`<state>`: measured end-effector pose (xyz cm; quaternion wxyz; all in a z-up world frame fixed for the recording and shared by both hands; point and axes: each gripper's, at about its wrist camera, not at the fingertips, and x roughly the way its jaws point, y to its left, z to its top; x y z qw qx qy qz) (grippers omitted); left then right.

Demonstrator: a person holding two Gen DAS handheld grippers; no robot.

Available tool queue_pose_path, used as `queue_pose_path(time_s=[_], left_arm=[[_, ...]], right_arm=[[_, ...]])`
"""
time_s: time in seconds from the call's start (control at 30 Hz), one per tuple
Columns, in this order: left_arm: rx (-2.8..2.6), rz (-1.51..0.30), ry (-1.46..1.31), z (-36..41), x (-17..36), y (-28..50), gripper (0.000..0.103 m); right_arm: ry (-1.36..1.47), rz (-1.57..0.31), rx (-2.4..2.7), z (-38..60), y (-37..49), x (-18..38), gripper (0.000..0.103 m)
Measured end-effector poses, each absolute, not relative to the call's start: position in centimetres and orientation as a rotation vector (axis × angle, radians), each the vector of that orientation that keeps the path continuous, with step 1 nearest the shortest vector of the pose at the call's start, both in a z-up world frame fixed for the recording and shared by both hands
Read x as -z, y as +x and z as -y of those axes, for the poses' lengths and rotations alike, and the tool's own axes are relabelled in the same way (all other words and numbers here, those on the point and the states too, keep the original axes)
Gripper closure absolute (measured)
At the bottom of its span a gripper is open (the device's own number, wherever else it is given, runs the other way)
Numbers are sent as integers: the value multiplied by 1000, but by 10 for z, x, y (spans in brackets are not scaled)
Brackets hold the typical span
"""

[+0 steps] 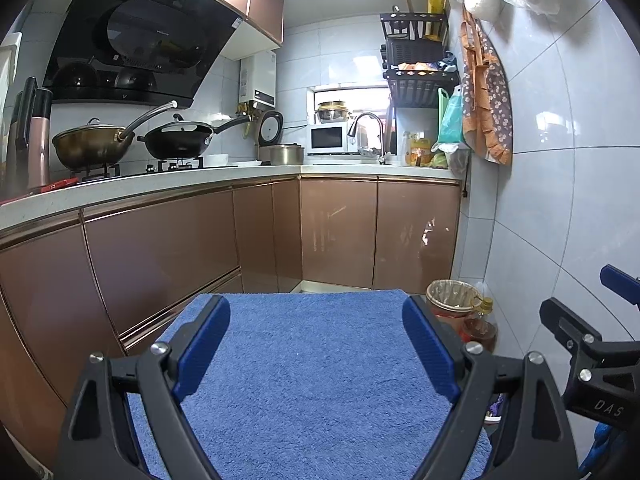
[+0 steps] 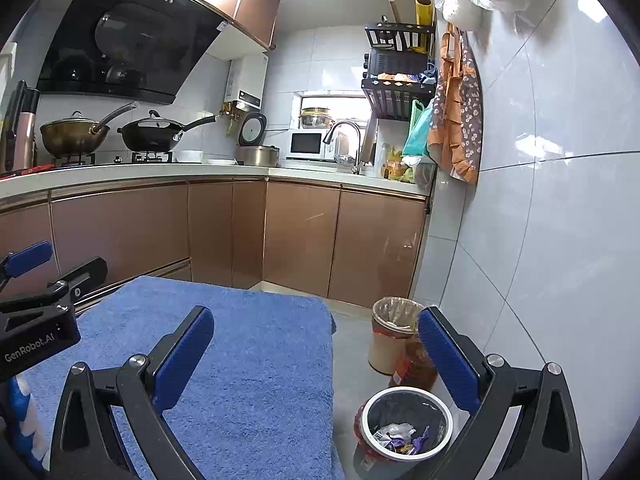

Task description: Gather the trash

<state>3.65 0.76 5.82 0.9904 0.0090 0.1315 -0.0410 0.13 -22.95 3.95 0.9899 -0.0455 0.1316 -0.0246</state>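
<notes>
My left gripper (image 1: pixel 316 344) is open and empty over a blue towel-covered surface (image 1: pixel 304 380). My right gripper (image 2: pixel 316 352) is open and empty, above the towel's right edge (image 2: pixel 256 360). A white-rimmed bin (image 2: pixel 404 424) with a dark liner stands on the floor to the right and holds crumpled wrappers (image 2: pixel 400 434). The right gripper shows at the right of the left wrist view (image 1: pixel 576 308), the left gripper at the left of the right wrist view (image 2: pixel 52 264).
A taller bin with a clear liner (image 2: pixel 394 334) and a brown bottle (image 2: pixel 416 364) stand by the white tiled wall (image 2: pixel 540 220). Brown cabinets (image 1: pixel 340 232) run under a counter with pans (image 1: pixel 180 138), a microwave (image 1: pixel 328 138) and a sink tap (image 1: pixel 370 128).
</notes>
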Motion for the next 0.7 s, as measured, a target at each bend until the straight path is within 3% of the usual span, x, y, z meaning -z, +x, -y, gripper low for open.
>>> queue_pose_path(time_s=[0.7], left_arm=[[80, -302, 8, -6, -54, 41, 15]], right_arm=[[-80, -271, 61, 230, 1, -38, 0]])
